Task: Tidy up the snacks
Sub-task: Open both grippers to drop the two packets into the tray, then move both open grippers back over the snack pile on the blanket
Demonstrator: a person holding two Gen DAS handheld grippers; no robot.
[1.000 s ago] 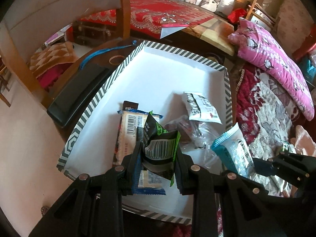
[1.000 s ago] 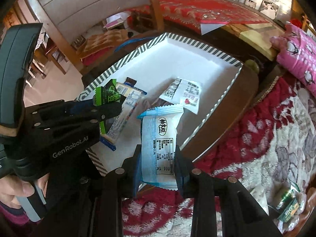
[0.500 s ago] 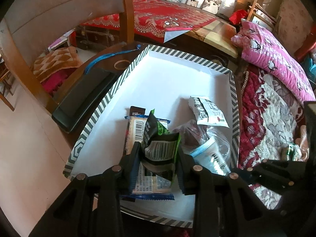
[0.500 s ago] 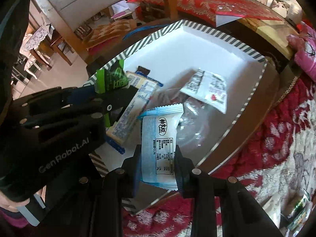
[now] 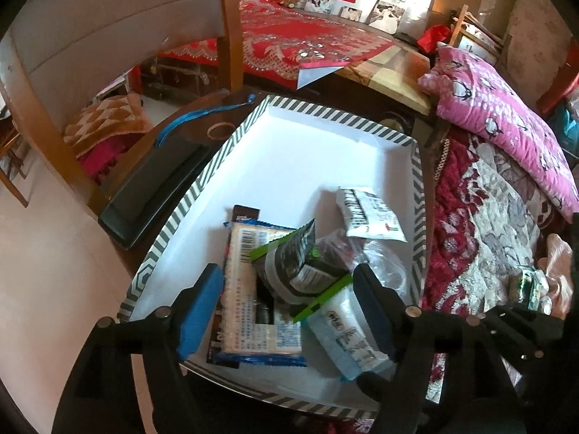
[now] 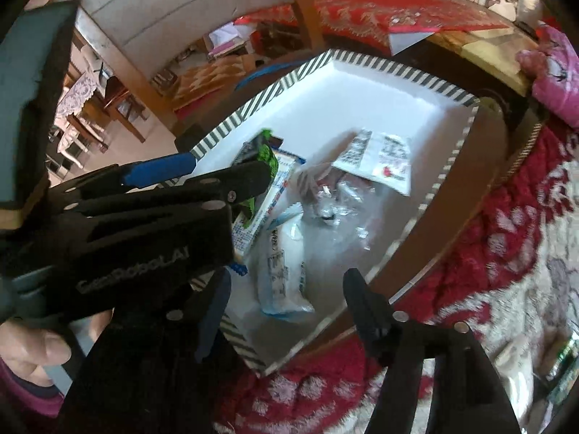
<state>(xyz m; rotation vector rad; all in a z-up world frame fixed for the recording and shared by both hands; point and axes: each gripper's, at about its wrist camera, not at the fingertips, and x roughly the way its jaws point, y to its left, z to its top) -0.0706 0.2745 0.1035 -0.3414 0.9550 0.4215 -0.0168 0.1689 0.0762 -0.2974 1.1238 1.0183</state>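
Observation:
A white tray with a striped rim (image 5: 202, 181) (image 6: 253, 108) holds the snacks. My left gripper (image 5: 286, 282) is open over the near end; a black and green packet (image 5: 296, 264) (image 6: 266, 153) lies loose between its fingers on a long barcode packet (image 5: 249, 311). My right gripper (image 6: 286, 285) is open above a pale blue packet (image 6: 282, 271) (image 5: 347, 332) lying in the tray. A white packet (image 5: 369, 213) (image 6: 380, 159) and a clear plastic bag (image 6: 336, 206) lie further in.
A black case (image 5: 152, 191) and blue cord (image 5: 188, 119) lie left of the tray. A red patterned quilt (image 5: 481, 224) and pink pillow (image 5: 506, 115) are on the right, with more packets (image 5: 528, 285) on the quilt. A chair back (image 5: 108, 29) stands behind.
Both grippers opened. The black and green packet dropped from the left gripper onto the barcode packet, and the pale blue packet dropped from the right gripper into the tray.

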